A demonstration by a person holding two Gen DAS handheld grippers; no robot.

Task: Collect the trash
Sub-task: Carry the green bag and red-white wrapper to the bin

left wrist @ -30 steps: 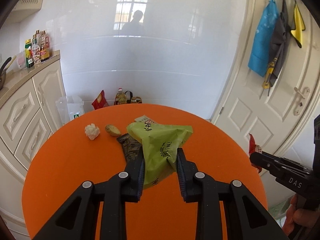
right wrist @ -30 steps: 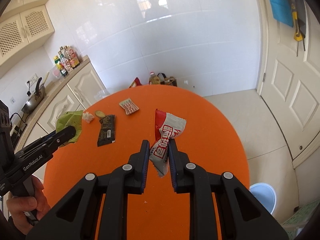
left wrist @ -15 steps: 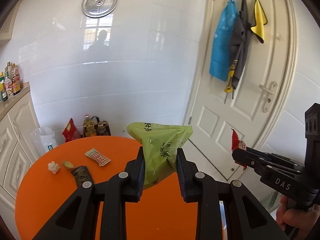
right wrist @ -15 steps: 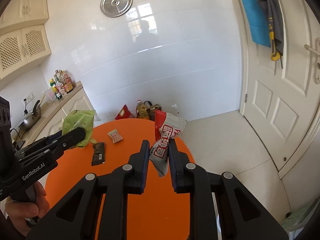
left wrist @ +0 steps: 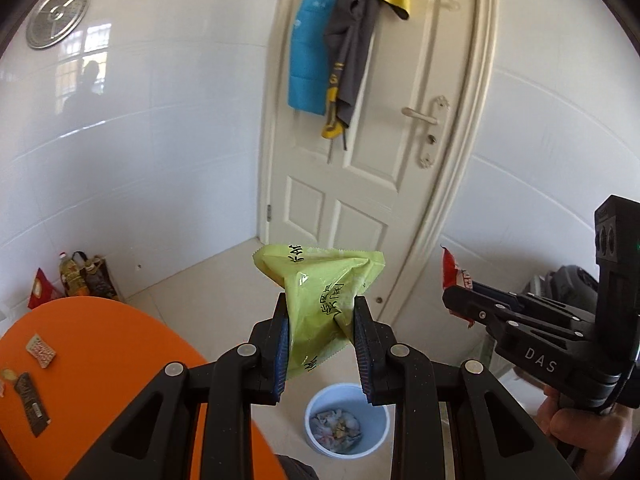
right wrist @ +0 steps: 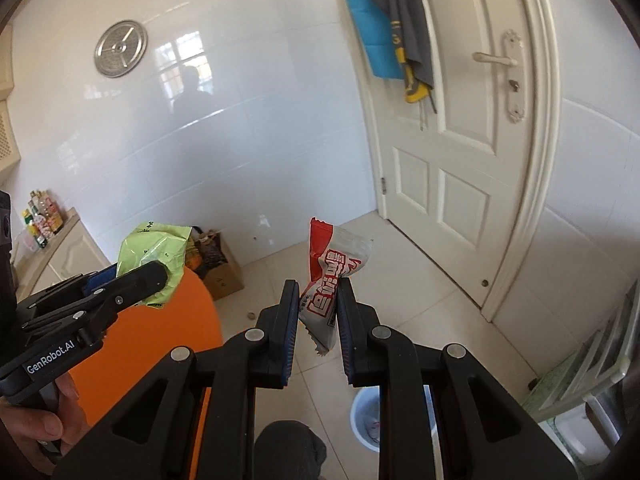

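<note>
My left gripper (left wrist: 320,332) is shut on a crumpled green wrapper (left wrist: 320,284), held in the air past the orange table's edge and above a white bin (left wrist: 347,420) with trash in it on the floor. My right gripper (right wrist: 317,308) is shut on a red and white wrapper (right wrist: 334,268), also off the table; the bin (right wrist: 366,420) shows low between its fingers. Each gripper appears in the other's view: the right gripper (left wrist: 460,300) with its red wrapper (left wrist: 454,268), the left gripper (right wrist: 148,280) with the green wrapper (right wrist: 156,252). A dark wrapper (left wrist: 32,404) and a small patterned packet (left wrist: 40,350) lie on the table (left wrist: 120,360).
A white door (left wrist: 380,160) with hanging cloths stands ahead. Bottles and bags (left wrist: 80,276) sit on the floor by the tiled wall, with a cardboard box (right wrist: 222,276). A cabinet (right wrist: 64,256) with bottles is at left. A rack (right wrist: 592,372) stands at right. A dark knee (right wrist: 288,448) shows below.
Both grippers swung right from over the table's middle to past its edge, each carrying its wrapper. The floor bin has come into view beneath them; the table has slid off to the left.
</note>
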